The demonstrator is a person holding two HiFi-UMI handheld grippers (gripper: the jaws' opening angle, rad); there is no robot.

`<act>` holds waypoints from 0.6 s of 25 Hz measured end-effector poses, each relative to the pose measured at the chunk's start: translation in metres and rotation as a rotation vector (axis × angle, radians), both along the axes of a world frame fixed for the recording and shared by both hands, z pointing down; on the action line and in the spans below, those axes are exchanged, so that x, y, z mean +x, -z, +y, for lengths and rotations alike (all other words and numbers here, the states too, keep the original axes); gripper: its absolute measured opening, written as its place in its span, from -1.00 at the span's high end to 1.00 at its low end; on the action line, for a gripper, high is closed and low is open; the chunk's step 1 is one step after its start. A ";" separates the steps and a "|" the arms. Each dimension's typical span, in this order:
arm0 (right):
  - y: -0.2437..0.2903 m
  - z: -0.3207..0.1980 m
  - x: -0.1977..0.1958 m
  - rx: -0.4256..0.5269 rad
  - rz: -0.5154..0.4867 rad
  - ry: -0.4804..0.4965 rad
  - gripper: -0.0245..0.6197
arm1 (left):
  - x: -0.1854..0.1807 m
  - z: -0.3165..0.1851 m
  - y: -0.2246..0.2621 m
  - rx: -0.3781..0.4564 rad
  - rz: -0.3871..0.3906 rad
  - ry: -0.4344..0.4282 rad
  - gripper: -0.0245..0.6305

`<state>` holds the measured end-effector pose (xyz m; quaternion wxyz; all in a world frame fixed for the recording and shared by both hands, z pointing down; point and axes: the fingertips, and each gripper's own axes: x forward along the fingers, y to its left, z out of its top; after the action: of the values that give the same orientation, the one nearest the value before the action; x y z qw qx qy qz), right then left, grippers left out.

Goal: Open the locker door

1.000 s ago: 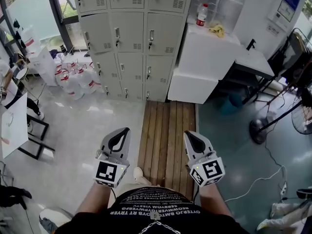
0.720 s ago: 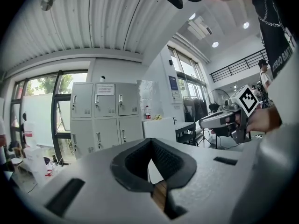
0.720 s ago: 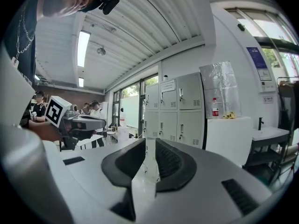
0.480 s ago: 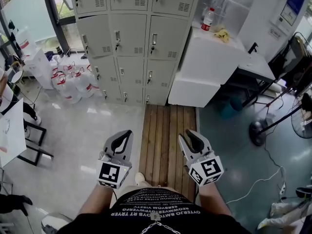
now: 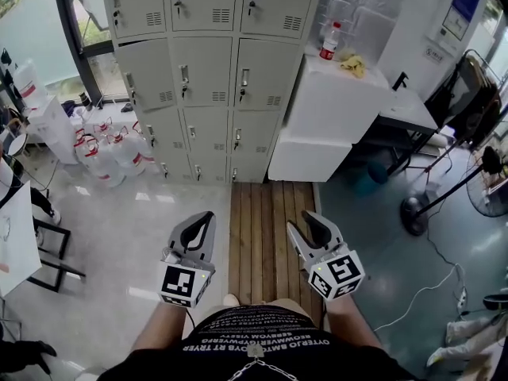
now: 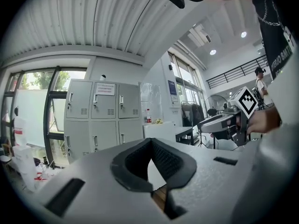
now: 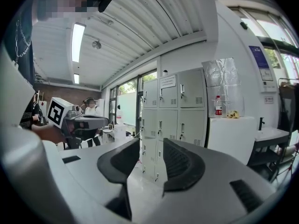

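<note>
Left gripper (image 5: 206, 217) has its jaws together, empty; right gripper (image 5: 299, 222) has jaws apart, just been opening, nothing between them; both hover above the floor (image 5: 143, 236), well apart from the locker (image 5: 210, 62) at the floor's far edge, every door shut; a cabinet (image 5: 333, 94) stands just beside it.

A white cabinet (image 5: 333, 105) carries a red-capped bottle (image 5: 328, 41), and just beside the bottle lies a crumpled yellow thing (image 5: 352, 64). A grey tabletop (image 5: 409, 105) stands next to the cabinet. A strip of wooden slats (image 5: 266, 221) lies on the floor. Large clear water jugs (image 5: 127, 149) cluster at the left. A standing fan (image 5: 413, 210) is at the right, and a blue sign (image 5: 463, 6) hangs on the white wall.
</note>
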<state>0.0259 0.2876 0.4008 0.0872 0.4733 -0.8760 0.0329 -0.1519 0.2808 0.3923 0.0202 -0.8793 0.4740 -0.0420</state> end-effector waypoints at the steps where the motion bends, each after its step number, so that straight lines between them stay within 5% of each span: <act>1: 0.001 -0.001 -0.001 -0.003 -0.003 -0.006 0.49 | -0.001 -0.003 -0.001 -0.001 0.002 -0.003 0.95; 15: -0.025 -0.032 0.039 -0.057 -0.052 -0.098 0.36 | 0.047 -0.047 -0.028 -0.058 -0.003 -0.118 0.95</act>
<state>0.0648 0.2557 0.4255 0.0762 0.5119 -0.8524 0.0741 -0.1053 0.2340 0.4200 -0.0019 -0.9058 0.4199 -0.0559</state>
